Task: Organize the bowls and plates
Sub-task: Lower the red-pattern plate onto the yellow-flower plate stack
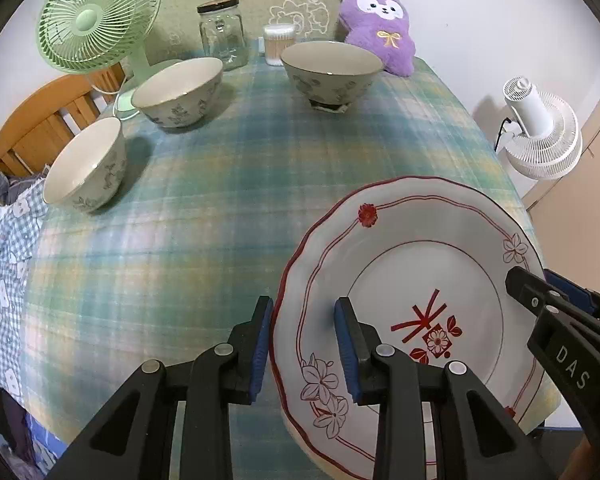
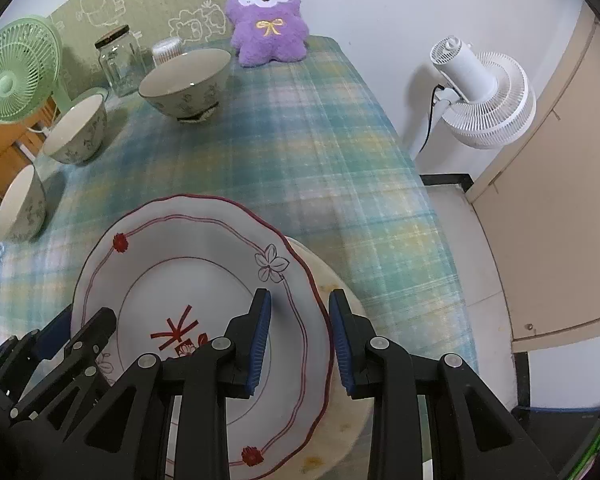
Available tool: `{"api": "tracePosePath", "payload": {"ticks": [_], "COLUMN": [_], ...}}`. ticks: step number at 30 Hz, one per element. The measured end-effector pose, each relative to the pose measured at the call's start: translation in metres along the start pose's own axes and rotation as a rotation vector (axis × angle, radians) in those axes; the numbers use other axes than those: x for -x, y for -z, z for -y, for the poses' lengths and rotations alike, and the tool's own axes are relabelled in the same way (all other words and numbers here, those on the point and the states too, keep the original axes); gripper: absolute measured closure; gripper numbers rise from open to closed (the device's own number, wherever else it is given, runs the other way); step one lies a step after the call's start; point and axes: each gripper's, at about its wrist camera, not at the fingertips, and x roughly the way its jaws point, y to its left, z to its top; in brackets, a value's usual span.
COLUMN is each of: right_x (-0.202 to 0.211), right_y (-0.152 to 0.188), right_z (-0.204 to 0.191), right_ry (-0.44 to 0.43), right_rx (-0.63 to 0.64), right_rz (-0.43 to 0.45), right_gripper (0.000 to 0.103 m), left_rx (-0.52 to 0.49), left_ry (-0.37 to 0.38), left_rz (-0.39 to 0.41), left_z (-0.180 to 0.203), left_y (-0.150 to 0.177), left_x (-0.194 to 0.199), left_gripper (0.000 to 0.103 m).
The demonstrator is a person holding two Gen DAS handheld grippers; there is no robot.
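A white plate with red rim lines and flower prints [image 1: 420, 264] lies at the near right of the checked tablecloth; it also shows in the right wrist view [image 2: 188, 264], resting on a plain cream plate [image 2: 340, 420]. My left gripper [image 1: 306, 344] is open, its fingers straddling the plate's left rim. My right gripper [image 2: 298, 344] is open, straddling the plate's right rim; it shows in the left wrist view [image 1: 540, 300] too. Three floral bowls stand behind: near left [image 1: 86, 164], middle left [image 1: 178, 92], far centre [image 1: 332, 72].
A green desk fan [image 1: 96, 16], a glass jar [image 1: 222, 34], a tub of cotton swabs [image 1: 278, 44] and a purple plush toy [image 1: 378, 26] line the table's far edge. A white floor fan [image 2: 484, 92] stands right of the table. A wooden chair [image 1: 40, 120] is at the left.
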Motion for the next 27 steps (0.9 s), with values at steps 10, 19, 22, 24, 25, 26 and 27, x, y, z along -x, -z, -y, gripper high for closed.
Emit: {"api": "tracePosePath", "payload": {"ticks": [10, 19, 22, 24, 25, 26, 27], "right_x": [-0.012, -0.019, -0.020, -0.020, -0.020, -0.020, -0.020], "right_y": [0.011, 0.018, 0.017, 0.018, 0.018, 0.018, 0.018], "right_z": [0.022, 0.022, 0.017, 0.015, 0.014, 0.014, 0.012], "right_ry": [-0.030, -0.029, 0.000, 0.007, 0.008, 0.012, 0.018], "right_rx": [0.024, 0.060, 0.095, 0.106, 0.110, 0.115, 0.122], "right_rz": [-0.040, -0.062, -0.066, -0.065, -0.065, -0.066, -0.067], "right_gripper": [0.070, 0.070, 0.069, 0.069, 0.069, 0.069, 0.069], "left_rx": [0.018, 0.011, 0.005, 0.010, 0.013, 0.013, 0.013], "left_ry": [-0.041, -0.107, -0.129, -0.137, -0.139, -0.142, -0.145], "left_rz": [-0.014, 0.000, -0.004, -0.005, -0.005, -0.006, -0.006], "left_z": [0.023, 0.033, 0.036, 0.036, 0.035, 0.035, 0.035], "left_y": [0.014, 0.019, 0.021, 0.021, 0.020, 0.020, 0.021], "left_x": [-0.006, -0.006, -0.006, -0.006, -0.006, -0.006, -0.007], "left_gripper": [0.072, 0.071, 0.070, 0.069, 0.069, 0.069, 0.069]}}
